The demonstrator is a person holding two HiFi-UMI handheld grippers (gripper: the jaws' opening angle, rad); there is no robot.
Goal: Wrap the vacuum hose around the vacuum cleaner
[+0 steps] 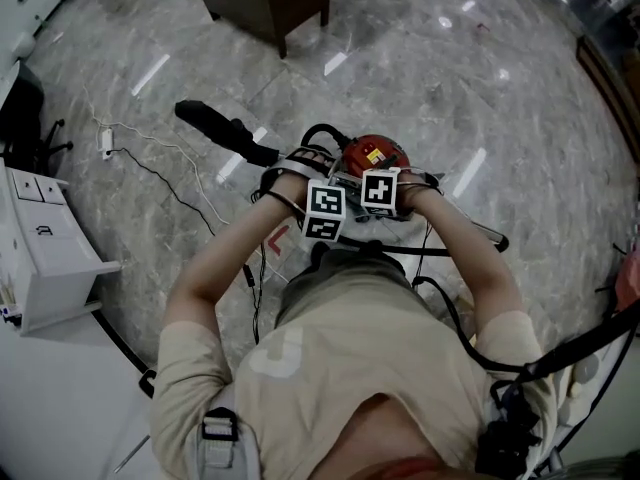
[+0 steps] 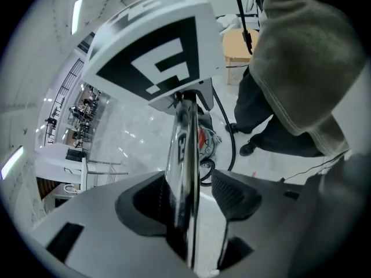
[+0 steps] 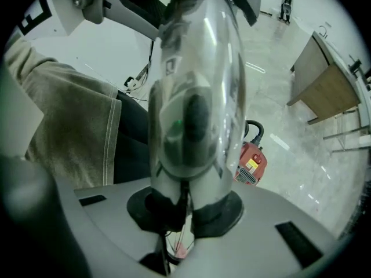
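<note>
Person's beige shirt (image 1: 330,368) sits closest to the lens. Both forearms reach forward over the vacuum cleaner (image 1: 372,155), a red unit on the marble floor (image 1: 480,78).

Left gripper (image 1: 322,213) and right gripper (image 1: 380,193) sit side by side, just above the cleaner's near side.

Left gripper view: jaws spread wide, released. The metal wand (image 2: 183,155) passes between them, close by one pad and clear of the other.

Right gripper view: jaws nearly together, clenched on the wand's end. The wand's long axis runs straight out from the jaws, with the cleaner on the floor beyond.

Vacuum hose (image 1: 318,131): black, looping against the cleaner's far-left side.

Black nozzle (image 1: 215,126): on the floor left of the cleaner, long axis pointing away up-left in the head view.
</note>
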